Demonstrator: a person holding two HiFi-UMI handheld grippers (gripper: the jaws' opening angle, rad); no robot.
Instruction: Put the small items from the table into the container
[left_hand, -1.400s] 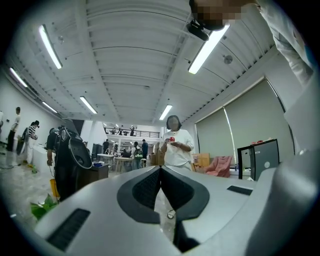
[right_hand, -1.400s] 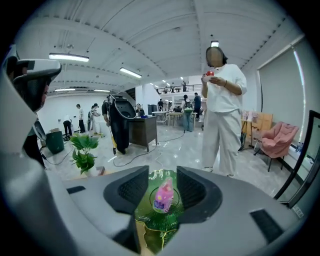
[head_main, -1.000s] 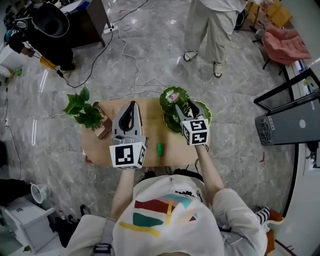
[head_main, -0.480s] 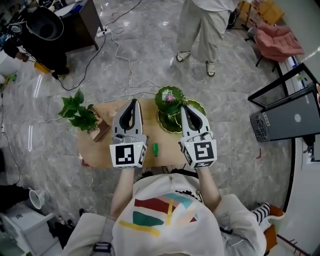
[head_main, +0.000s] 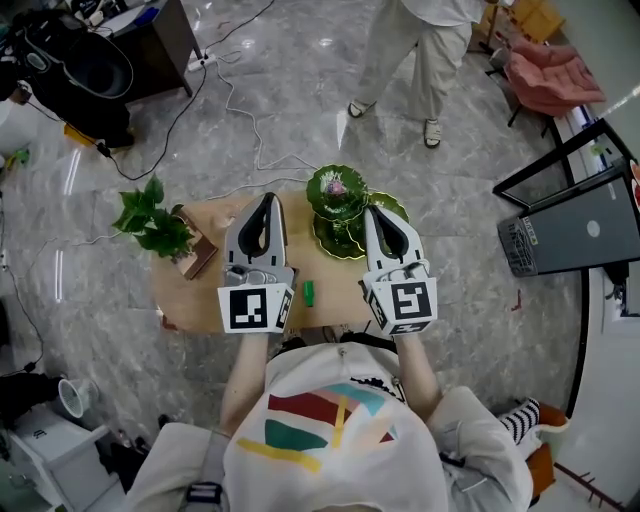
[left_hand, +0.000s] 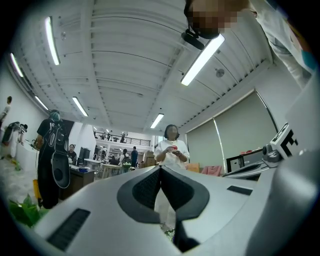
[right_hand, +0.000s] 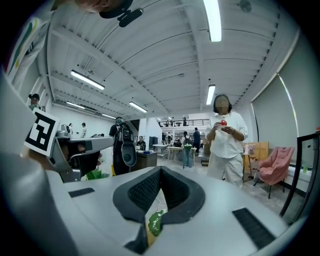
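Green toy (head_main: 308, 293) lies on the table (head_main: 192, 300) between the left tongs (head_main: 267, 198) and right tongs (head_main: 372, 210); both are shut tight, holding nothing.

Table (head_main: 185, 295): pale wood, matt.
Floor (head_main: 300, 90): grey veined stone, polished, glare spots on it.
Left gripper (head_main: 265, 205) and right gripper (head_main: 375, 215): smooth matt grey plastic shells.
Pads (right_hand: 145, 191): black, finely ribbed, rubber-like.
Leaf-shaped dishes (head_main: 335, 195), far right on the table: green, glossy.
Small green item (head_main: 309, 293), near edge: plastic by the look.
Armchair (head_main: 555, 80), far right: pink cloth.
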